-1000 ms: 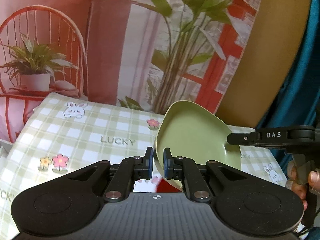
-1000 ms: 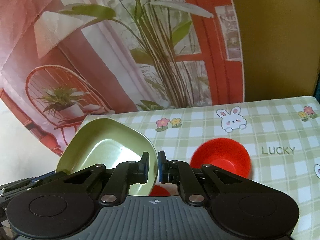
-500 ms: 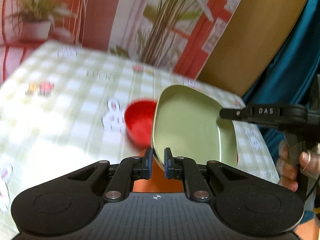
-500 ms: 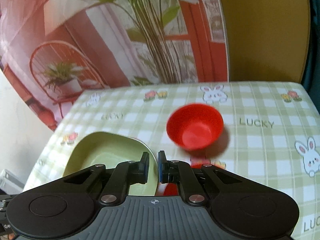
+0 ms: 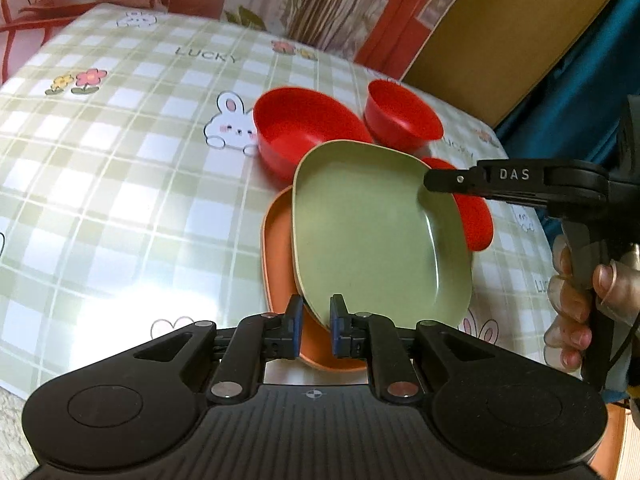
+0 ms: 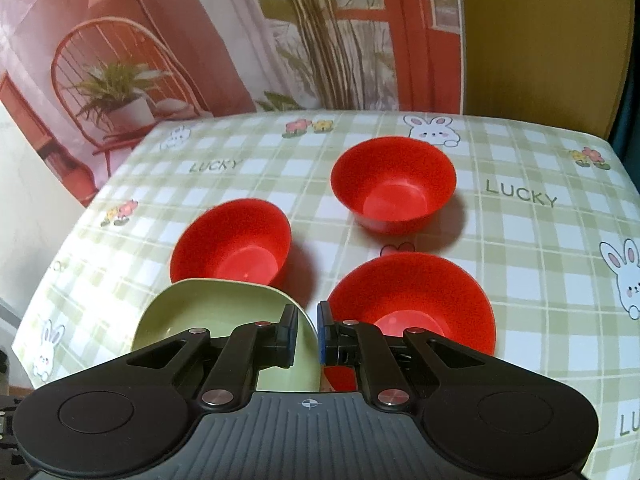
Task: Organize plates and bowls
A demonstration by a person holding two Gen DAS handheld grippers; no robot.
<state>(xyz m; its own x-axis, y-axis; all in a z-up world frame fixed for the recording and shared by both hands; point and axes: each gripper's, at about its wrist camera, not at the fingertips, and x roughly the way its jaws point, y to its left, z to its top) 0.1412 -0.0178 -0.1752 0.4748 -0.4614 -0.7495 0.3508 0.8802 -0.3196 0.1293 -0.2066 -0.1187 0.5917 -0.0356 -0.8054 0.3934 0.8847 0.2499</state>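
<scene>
My left gripper point(image 5: 313, 326) is shut on the near rim of a green square plate point(image 5: 372, 232), held tilted just above an orange plate point(image 5: 278, 248) lying on the table. My right gripper point(image 6: 307, 334) is shut on the same green plate's opposite edge point(image 6: 224, 312); its finger point(image 5: 460, 180) shows at the plate's far corner in the left wrist view. Three red bowls stand on the table: one at the left point(image 6: 234, 244), one at the back point(image 6: 394, 184) and one nearest point(image 6: 412, 304).
The table wears a green checked cloth point(image 6: 540, 248) with rabbits and "LUCKY" lettering. A printed backdrop point(image 6: 200, 40) and a brown panel point(image 6: 540, 40) stand behind. The table's front edge runs close under both grippers. A teal curtain point(image 5: 580, 80) hangs at right.
Both grippers have tilted down and lowered the green plate from in front of the backdrop to just above the orange plate. The three red bowls have come into view.
</scene>
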